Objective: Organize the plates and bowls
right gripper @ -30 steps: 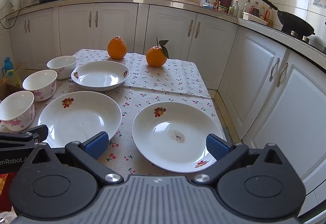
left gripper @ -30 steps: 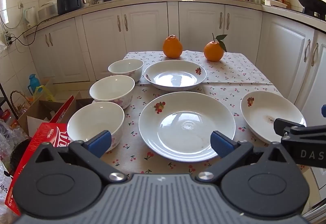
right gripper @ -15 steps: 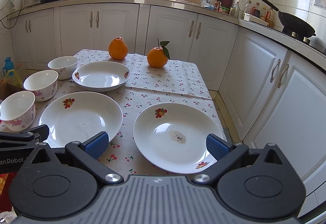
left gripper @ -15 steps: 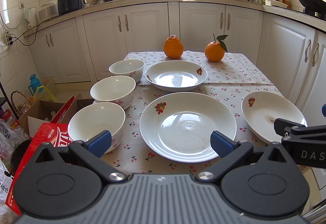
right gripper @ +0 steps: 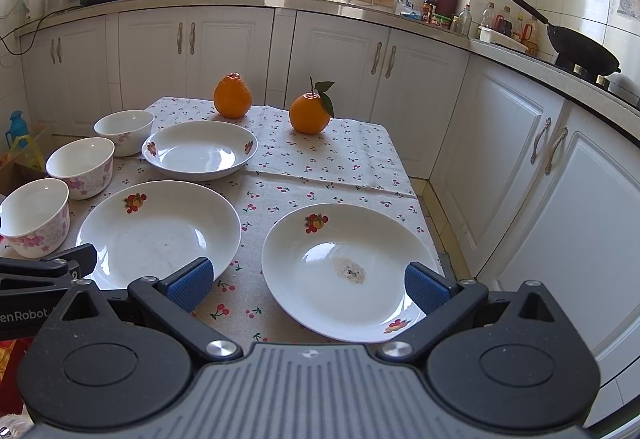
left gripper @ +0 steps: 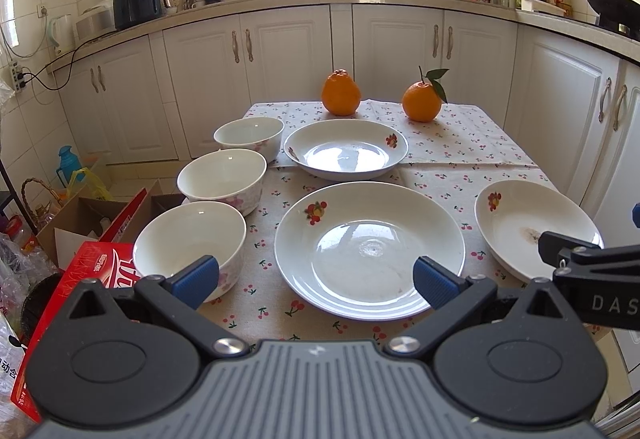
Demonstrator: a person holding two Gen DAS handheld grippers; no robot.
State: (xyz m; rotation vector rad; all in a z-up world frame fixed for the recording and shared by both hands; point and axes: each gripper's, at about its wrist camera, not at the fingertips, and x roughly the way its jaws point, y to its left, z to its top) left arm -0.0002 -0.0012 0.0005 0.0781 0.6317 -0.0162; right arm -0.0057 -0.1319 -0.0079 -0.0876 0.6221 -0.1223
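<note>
A cherry-print cloth [left gripper: 460, 143] covered the table, white cabinets [right gripper: 224, 51] behind; plates [left gripper: 368, 251], bowls [left gripper: 222, 177]. Both grippers, left [left gripper: 316, 279] and right [right gripper: 306, 283], hovered spread, empty.

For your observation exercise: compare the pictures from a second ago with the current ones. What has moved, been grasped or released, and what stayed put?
Nothing was grasped or released. Both views shifted only slightly, so the hand-held tongs barely drifted. The left tongs and right tongs remain open and empty. The three plates, three bowls and two oranges sit where they were on the tablecloth.
</note>
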